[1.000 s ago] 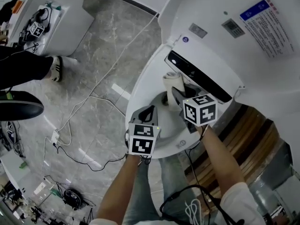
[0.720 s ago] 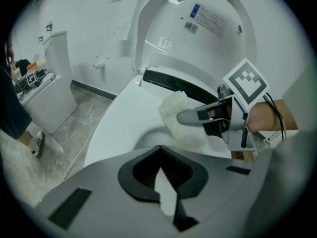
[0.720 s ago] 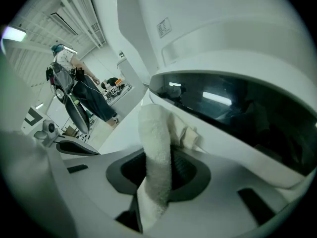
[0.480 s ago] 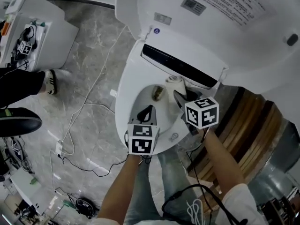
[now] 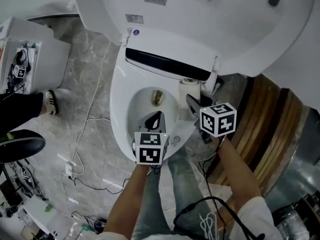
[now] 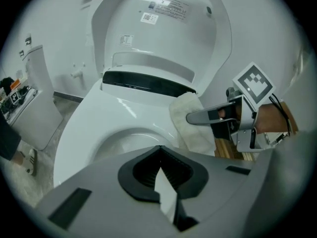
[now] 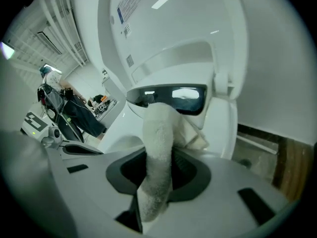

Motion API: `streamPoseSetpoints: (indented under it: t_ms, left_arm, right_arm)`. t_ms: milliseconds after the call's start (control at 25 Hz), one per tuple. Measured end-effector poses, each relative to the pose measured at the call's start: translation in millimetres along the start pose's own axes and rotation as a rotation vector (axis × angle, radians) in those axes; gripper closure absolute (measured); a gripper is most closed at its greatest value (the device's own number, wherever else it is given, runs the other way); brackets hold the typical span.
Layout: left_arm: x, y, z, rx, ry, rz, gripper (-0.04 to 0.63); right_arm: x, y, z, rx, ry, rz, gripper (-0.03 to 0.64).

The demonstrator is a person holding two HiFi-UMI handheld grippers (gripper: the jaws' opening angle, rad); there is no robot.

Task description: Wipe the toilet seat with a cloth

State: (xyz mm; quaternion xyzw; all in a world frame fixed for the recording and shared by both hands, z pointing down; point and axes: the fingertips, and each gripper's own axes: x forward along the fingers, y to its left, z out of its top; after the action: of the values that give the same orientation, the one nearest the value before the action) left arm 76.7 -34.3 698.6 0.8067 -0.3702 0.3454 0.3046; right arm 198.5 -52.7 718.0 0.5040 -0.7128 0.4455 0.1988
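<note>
The white toilet seat [image 5: 119,99] lies down with the lid [image 5: 200,14] raised behind it. My right gripper [image 5: 193,103] is shut on a white cloth [image 5: 189,87], which rests on the seat's back right part, beside the black strip [image 5: 167,64]. In the right gripper view the cloth [image 7: 157,133] runs up between the jaws of the right gripper [image 7: 157,151]. My left gripper [image 5: 155,120] hovers over the front of the bowl, shut and empty. In the left gripper view, my left gripper [image 6: 159,155] faces the seat [image 6: 94,118], with the cloth [image 6: 190,123] to its right.
Cables [image 5: 82,134] trail over the marble floor left of the toilet. A white cabinet [image 5: 30,59] and a person's shoes [image 5: 50,101] stand at the far left. Wooden slats [image 5: 262,124] and a grey pipe lie close on the right.
The head view has swung, so the toilet now sits more central and upright in the frame. Both grippers keep their places over the seat, the right one still holding the cloth.
</note>
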Motion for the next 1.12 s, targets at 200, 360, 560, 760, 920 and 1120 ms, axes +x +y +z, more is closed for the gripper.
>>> streamPoseSetpoints:
  t_ms: [200,360,560,760,920,1120]
  left_arm:
    - [6,-22,-3,0.029,0.013,-0.021,0.584]
    - [12,-36,1,0.051,0.014,-0.039,0.584]
    - [17,-39,5,0.063,0.014,-0.044,0.584]
    - [17,-36,3,0.055,0.017,-0.039,0.584]
    - [16,-31,1,0.037,0.016,-0.033,0.584]
    - [13,-22,-1,0.036,0.015,-0.022,0.584]
  right_arm:
    - [-21,-20,-4,0.029,-0.029,-0.021,0.517]
    - [-27,-27,-5,0.036,-0.042,-0.020,0.517]
    - [-26,-27,-5,0.025,-0.045,-0.022,0.517]
    - [-27,-27,-5,0.014,-0.047,-0.016,0.517]
    - [-26,-28,-5,0.007,-0.044,-0.027,0.517]
    - [-24,-28,-4,0.001,-0.037,-0.040,0.517]
